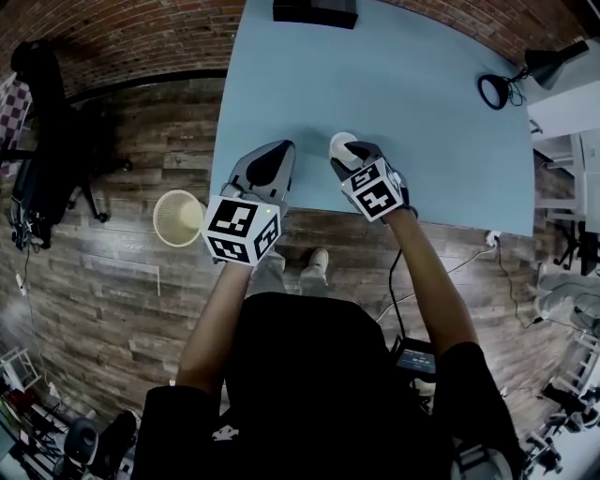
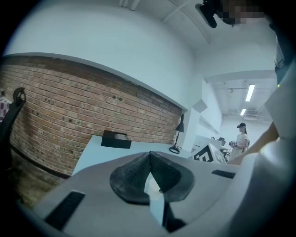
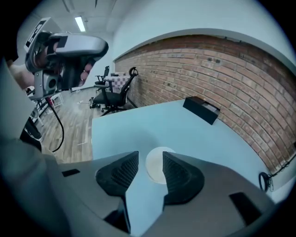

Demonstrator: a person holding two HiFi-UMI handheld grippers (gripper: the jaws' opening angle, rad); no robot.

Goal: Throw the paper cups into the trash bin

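Right gripper (image 3: pixel 149 159): jaws apart, empty, aimed down at 1 paper cup (image 1: pixel 341 144) on blue table (image 1: pixel 422 112), just beyond pad tips. Left gripper (image 2: pixel 150 155): closed, nothing held. Trash bin (image 1: pixel 178 217): on floor (image 1: pixel 122 281) beside table. Risk: off-centre squeeze, tipping or crushing cup.

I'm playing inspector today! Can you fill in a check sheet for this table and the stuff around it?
Surface: blue table, flat.
Job's things: one cup on the table; bin on the floor, left of the table.
Clutter: black box at the far edge; lamp at the far right corner.
Grippers: left gripper shut, no cup seen in it; right gripper open, cup just ahead of its jaws, not gripped.
Cables: black cable below the right gripper; white cable on the floor.
Surroundings: wood floor, brick wall, chair.
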